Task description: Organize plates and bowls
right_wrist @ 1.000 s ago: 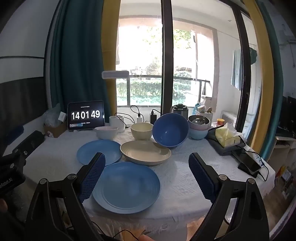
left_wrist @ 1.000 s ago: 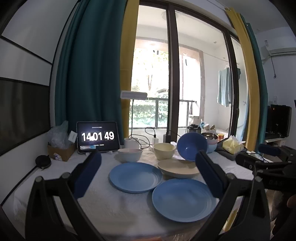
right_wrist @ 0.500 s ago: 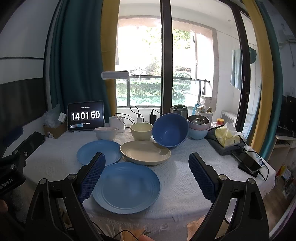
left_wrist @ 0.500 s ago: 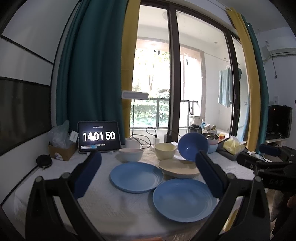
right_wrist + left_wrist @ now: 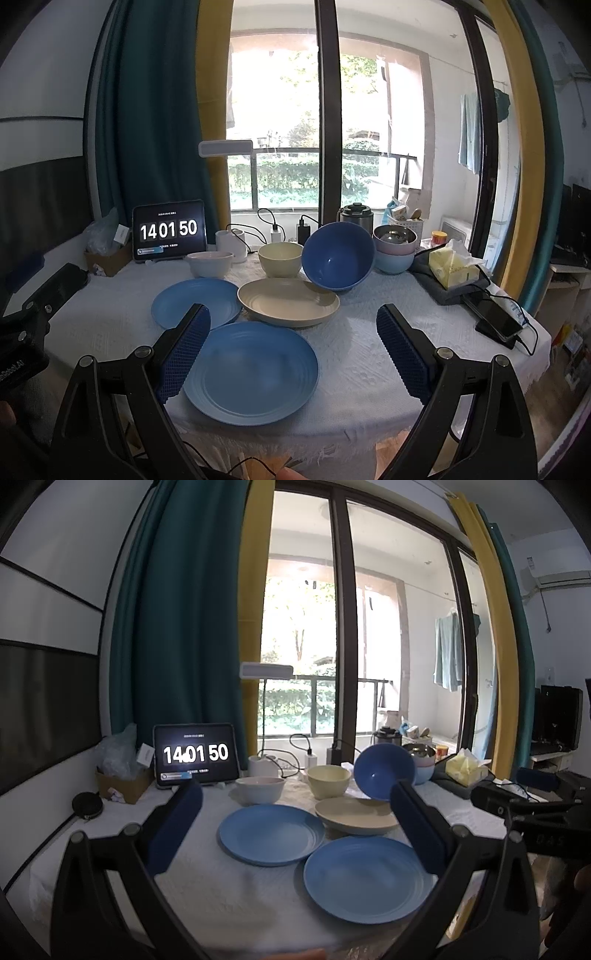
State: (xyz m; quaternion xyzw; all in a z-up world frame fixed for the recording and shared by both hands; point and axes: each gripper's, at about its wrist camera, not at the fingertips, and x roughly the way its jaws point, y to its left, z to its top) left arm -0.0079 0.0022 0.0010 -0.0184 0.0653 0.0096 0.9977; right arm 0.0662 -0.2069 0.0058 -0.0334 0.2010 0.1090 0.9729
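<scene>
On the white-clothed table lie two blue plates, the near one and the far-left one. Behind them sits a cream shallow dish, with a dark blue bowl tilted on its far edge. A cream bowl and a white bowl stand farther back. My left gripper and right gripper both hover open at the table's near edge, holding nothing.
A tablet clock stands at the back left beside a cardboard box. Stacked bowls, a tissue box and a phone with cables occupy the right side. Chargers and a white mug sit by the window.
Both grippers stay open; the views shift only slightly. The tablet clock went from 14:01:49 to 14:01:50.
</scene>
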